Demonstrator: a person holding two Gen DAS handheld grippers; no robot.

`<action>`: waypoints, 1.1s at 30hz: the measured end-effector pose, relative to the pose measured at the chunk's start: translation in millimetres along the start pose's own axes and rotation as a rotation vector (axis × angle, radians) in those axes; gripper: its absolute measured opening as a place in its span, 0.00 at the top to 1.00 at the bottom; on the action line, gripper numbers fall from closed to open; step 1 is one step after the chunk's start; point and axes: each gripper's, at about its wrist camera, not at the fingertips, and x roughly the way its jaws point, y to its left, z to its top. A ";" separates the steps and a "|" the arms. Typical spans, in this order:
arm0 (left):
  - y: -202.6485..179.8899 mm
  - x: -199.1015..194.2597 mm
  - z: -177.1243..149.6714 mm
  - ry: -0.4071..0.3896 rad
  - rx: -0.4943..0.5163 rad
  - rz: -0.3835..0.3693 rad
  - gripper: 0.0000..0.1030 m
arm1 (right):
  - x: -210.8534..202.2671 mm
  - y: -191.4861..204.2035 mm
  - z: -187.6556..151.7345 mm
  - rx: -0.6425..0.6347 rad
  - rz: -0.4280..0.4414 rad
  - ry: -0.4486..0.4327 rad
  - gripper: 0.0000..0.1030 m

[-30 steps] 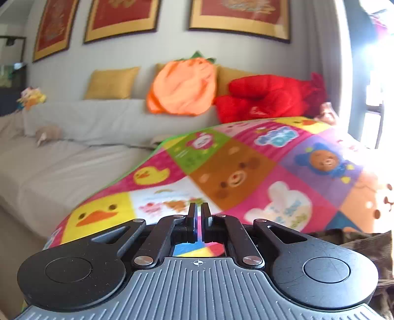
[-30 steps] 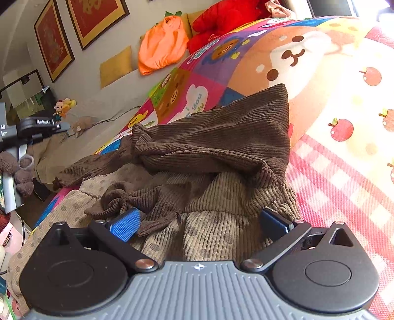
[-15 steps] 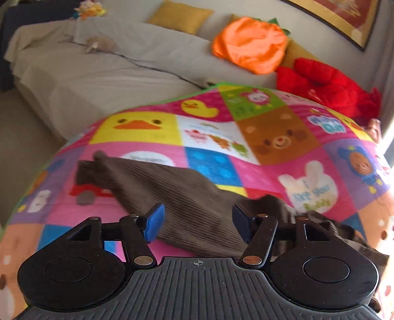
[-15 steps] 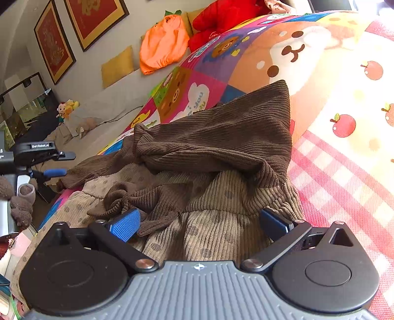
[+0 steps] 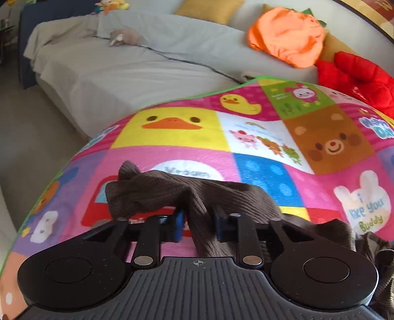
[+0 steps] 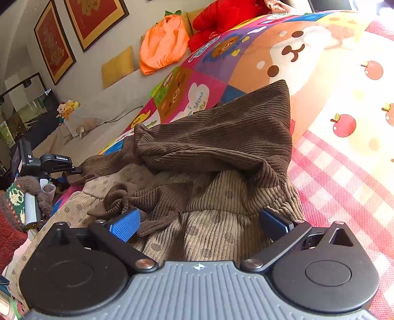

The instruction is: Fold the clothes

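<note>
- On the patchwork cartoon blanket (image 5: 172,128) in front of me lies the brown corduroy garment (image 6: 221,137), a rumpled heap with a darker ribbed upper part and a lighter, dotted lower part.
- From my left wrist camera, one dark sleeve (image 5: 157,192) of it stretches toward 10 o'clock, its cuff end bunched over the pink and red squares.
- My left gripper (image 5: 198,226) has just been closing, and its blue pads now pinch a fold of that sleeve between them; the jaws stand close together with the cloth squeezed in the gap.
- My right gripper (image 6: 199,224) sits with its jaws spread wide, the blue pads at either side of the lighter dotted corduroy; the pads do not press on the cloth, so it holds nothing.
- In the right wrist view the garment fills the middle, its dark part reaching a corner toward 1 o'clock, next to the apple-print cloth (image 6: 344,147).
- At 9 o'clock in that view I see the other handheld tool (image 6: 49,162) and a gloved hand (image 6: 27,194), close to the garment's far sleeve.
- Beyond the blanket, at 12 o'clock from the left camera, a grey sofa (image 5: 123,64) carries an orange pumpkin cushion (image 5: 288,44), a red plush toy (image 5: 359,78) and a yellow pillow (image 5: 209,9).
- Framed red pictures (image 6: 96,17) hang on the wall at 11 o'clock in the right view.
</note>
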 end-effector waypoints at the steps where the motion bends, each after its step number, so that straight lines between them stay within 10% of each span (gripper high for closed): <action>1: -9.0 -5.7 1.7 -0.017 0.029 -0.029 0.90 | 0.4 0.5 0.3 -0.005 0.000 0.005 0.00; 8: -116.7 -77.0 -5.8 -0.208 0.329 -0.332 0.91 | 2.6 1.5 2.7 -0.029 0.006 0.031 0.00; 14: -189.3 -79.4 -51.2 -0.123 0.492 -0.538 0.88 | 2.5 1.9 2.0 -0.029 0.008 0.031 0.00; 23: -195.4 -78.1 -115.7 0.065 0.738 -0.758 0.22 | 6.8 5.9 4.8 -0.065 -0.002 0.061 0.00; 29: -160.0 -95.9 -112.1 0.050 0.733 -0.742 0.06 | -6.7 1.3 20.6 -0.032 0.029 0.071 0.00; 33: -134.0 -93.3 -99.4 0.077 0.641 -0.688 0.03 | -34.1 27.1 53.7 -0.149 0.007 -0.070 0.00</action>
